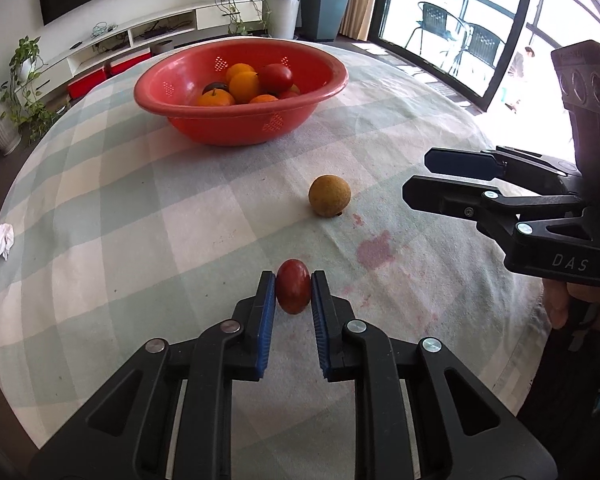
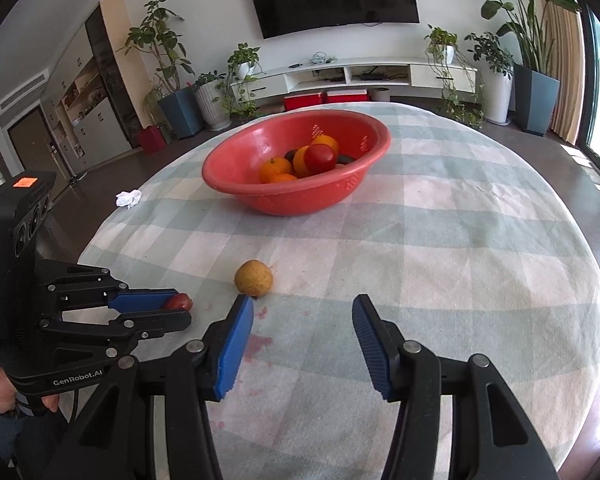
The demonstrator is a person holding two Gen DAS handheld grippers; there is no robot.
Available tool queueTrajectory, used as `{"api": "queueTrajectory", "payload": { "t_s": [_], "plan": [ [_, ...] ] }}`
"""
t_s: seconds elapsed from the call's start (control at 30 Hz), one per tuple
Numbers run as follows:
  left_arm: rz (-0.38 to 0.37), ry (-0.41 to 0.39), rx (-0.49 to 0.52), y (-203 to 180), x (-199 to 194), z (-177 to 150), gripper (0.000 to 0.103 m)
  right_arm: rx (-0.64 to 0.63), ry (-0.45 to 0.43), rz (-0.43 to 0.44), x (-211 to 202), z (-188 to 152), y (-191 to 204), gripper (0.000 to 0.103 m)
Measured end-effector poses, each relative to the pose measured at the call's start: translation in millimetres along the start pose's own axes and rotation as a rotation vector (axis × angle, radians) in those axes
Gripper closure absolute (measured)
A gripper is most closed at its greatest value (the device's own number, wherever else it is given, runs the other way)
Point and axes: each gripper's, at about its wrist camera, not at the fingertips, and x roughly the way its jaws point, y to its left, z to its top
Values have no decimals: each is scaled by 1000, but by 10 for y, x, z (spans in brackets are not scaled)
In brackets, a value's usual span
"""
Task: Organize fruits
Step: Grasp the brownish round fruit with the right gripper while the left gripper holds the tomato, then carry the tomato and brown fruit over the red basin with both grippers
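The left hand-held gripper (image 1: 293, 292) is clamped on a small red fruit (image 1: 293, 292) at its tips, the fruit's long axis upright between the blue pads. From that grip the red bowl (image 1: 320, 98) of oranges lies toward 12 o'clock across the checked worktop (image 1: 120, 208), well apart. A yellow-brown fruit (image 2: 253, 278) rests on the cloth at about 11 o'clock from the right hand-held gripper (image 2: 302, 316), whose jaws stand apart and empty; that hand looks nearer to it. Readable writing: "DAS" on the right tool, "GenRobot.AI" on the left.
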Motion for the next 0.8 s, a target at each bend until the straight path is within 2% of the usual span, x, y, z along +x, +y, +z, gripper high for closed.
{"api": "queueTrajectory", "payload": {
  "t_s": [0.23,0.53,0.67,0.8],
  "plan": [
    [-17,-68,-116,313,-293,-229,86,-147,98,15,327,177,350,47],
    [-30,-109,-151,480,-453,-312,86,-162,189,-35,669,249,368,59],
    [-36,-113,-156,481,-437,-313,86,-177,191,-44,695,231,388,60],
    [-32,-112,-160,486,-429,-322,87,-187,185,-43,696,236,404,71]
  ]
}}
